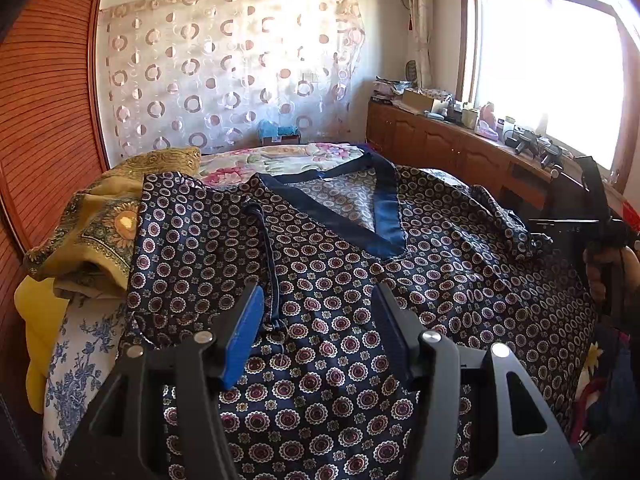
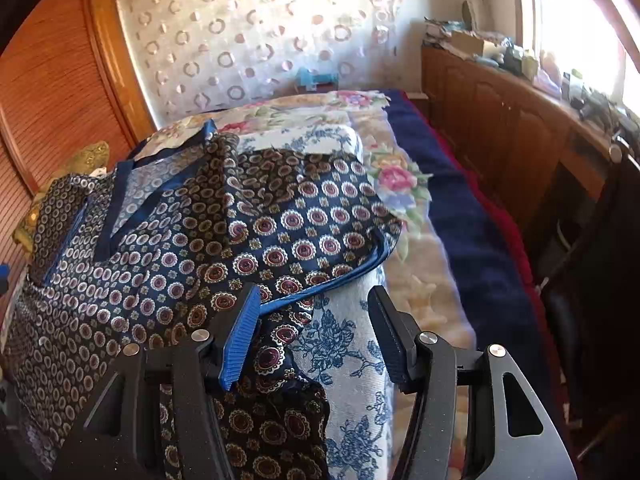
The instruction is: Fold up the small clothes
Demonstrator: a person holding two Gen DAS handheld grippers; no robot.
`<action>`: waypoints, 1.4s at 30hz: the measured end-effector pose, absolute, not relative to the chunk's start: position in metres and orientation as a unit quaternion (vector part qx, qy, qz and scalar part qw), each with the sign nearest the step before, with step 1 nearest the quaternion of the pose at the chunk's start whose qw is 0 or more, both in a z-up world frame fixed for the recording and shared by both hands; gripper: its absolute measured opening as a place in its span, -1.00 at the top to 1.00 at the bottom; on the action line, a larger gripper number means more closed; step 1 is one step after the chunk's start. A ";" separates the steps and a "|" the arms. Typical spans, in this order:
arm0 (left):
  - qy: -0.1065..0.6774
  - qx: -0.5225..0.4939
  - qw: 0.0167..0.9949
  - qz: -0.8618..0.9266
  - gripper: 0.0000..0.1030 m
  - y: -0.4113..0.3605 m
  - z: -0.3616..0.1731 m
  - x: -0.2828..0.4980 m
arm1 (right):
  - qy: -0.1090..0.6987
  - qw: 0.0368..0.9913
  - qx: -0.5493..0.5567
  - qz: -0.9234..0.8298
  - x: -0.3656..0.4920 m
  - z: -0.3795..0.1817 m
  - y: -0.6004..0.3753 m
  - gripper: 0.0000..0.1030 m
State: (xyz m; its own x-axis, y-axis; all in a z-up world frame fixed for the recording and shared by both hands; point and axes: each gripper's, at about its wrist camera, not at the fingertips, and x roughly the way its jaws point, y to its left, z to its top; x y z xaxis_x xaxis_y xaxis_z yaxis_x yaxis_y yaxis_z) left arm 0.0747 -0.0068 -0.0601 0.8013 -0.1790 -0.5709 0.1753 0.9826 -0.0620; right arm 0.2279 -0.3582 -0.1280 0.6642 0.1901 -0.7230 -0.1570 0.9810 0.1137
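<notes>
A dark navy top with small round medallions and a blue V-neck trim lies spread on the bed. Its left sleeve is folded in over the body. My left gripper hovers open just above the chest of the top, with nothing between its pads. In the right wrist view the same top fills the left side, and its right sleeve lies flat with a blue hem. My right gripper stands open over that hem; cloth lies beneath the jaws, and the pads do not press on it.
A gold patterned cloth is heaped left of the top. Under the top lies a blue-and-white floral cloth, on a floral bedspread beside a navy blanket. A wooden wardrobe stands left, a cluttered cabinet right.
</notes>
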 end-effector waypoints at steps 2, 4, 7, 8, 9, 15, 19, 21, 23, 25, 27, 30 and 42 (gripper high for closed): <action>0.301 -0.003 0.949 -0.094 -0.09 -0.007 -0.060 0.075 | 0.405 0.908 0.043 0.103 0.233 -0.131 -0.361 -0.11; 0.302 -0.003 0.949 -0.095 -0.09 -0.007 -0.060 0.075 | 0.410 0.905 0.057 0.102 0.239 -0.133 -0.364 -0.11; 0.304 -0.004 0.948 -0.095 -0.09 -0.007 -0.061 0.075 | 0.430 0.894 0.079 0.097 0.254 -0.139 -0.369 0.00; 0.304 -0.004 0.948 -0.095 -0.09 -0.008 -0.061 0.075 | 0.435 0.891 0.085 0.099 0.258 -0.141 -0.370 0.10; 0.305 -0.004 0.948 -0.096 -0.09 -0.008 -0.062 0.075 | 0.438 0.890 0.085 0.098 0.261 -0.143 -0.370 0.24; 0.308 -0.005 0.946 -0.097 -0.09 -0.008 -0.065 0.075 | 0.437 0.891 0.057 0.104 0.265 -0.142 -0.359 0.98; 0.308 -0.006 0.946 -0.097 -0.09 -0.007 -0.066 0.074 | 0.416 0.900 0.038 0.124 0.265 -0.128 -0.344 1.00; 0.308 -0.007 0.946 -0.097 -0.09 -0.007 -0.066 0.074 | 0.403 0.904 0.030 0.143 0.266 -0.117 -0.330 1.00; 0.308 -0.008 0.946 -0.097 -0.09 -0.006 -0.067 0.073 | 0.393 0.906 0.017 0.156 0.267 -0.109 -0.315 1.00; 0.308 -0.008 0.946 -0.097 -0.09 -0.006 -0.067 0.073 | 0.384 0.907 0.001 0.174 0.267 -0.100 -0.295 1.00; 0.308 -0.010 0.947 -0.095 -0.09 -0.005 -0.067 0.072 | 0.374 0.907 -0.011 0.196 0.266 -0.091 -0.273 1.00; 0.308 -0.014 0.947 -0.093 -0.09 -0.003 -0.067 0.072 | 0.362 0.904 -0.031 0.225 0.265 -0.080 -0.244 1.00; 0.309 -0.018 0.947 -0.085 -0.09 0.004 -0.069 0.071 | 0.361 0.900 -0.067 0.236 0.266 -0.085 -0.203 -0.21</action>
